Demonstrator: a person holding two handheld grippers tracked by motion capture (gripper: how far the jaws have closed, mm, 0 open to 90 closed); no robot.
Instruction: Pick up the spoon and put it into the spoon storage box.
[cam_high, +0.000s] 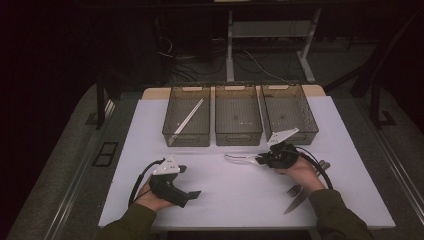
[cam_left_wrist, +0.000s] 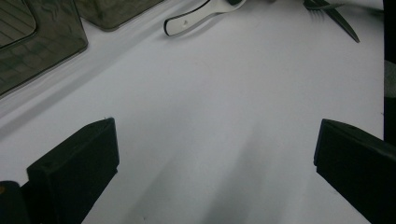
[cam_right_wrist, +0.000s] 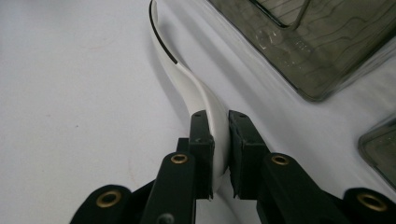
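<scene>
On the white bench (cam_high: 240, 200), the right claw (cam_right_wrist: 218, 140) had its jaws pinched on a white plastic spoon (cam_right_wrist: 187, 84), gripping it at the bowl end while the slim handle ran out ahead of the jaws toward three smoky translucent plastic bins (cam_high: 238, 120). That spoon looked light, stiff and rather slick; a thin curved piece like that could pivot between the pads, so a hold nearer the neck seemed safer. The left claw (cam_left_wrist: 215, 158) hovered with jaws wide, holding nothing. Behind the right claw lay a dark metal fork (cam_high: 294, 190) and knife (cam_high: 296, 202).
</scene>
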